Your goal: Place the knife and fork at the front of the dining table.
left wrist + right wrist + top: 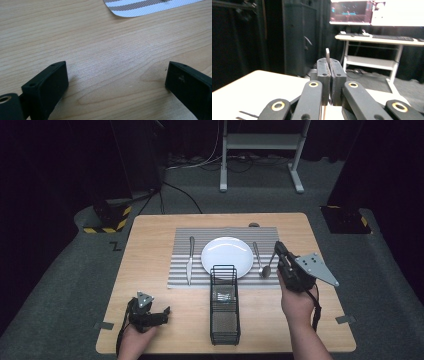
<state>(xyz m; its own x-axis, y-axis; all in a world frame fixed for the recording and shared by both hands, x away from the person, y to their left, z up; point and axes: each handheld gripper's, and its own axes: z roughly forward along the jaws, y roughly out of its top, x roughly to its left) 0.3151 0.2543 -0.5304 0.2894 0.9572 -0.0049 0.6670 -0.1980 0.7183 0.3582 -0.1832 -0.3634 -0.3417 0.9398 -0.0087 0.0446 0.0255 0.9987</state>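
Your right gripper point(278, 251) has its jaws clamped on a spoon point(270, 265), which hangs bowl-down over the striped placemat point(180, 240), touching or just above it, right of the white plate point(227, 256) and beside 1 spoon already laid there point(257, 254). Lower it slowly, keep the handle parallel to that neighbour, and release only once the bowl rests flat. Your left gripper point(155, 315) rests on the wooden table point(150, 250), jaws spread, empty; leave it parked clear of the wire caddy point(224, 305).

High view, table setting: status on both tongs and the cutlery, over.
Right tongs shut on a second spoon, beside the laid spoon. Left tongs open, idle. Wire caddy clear of path.
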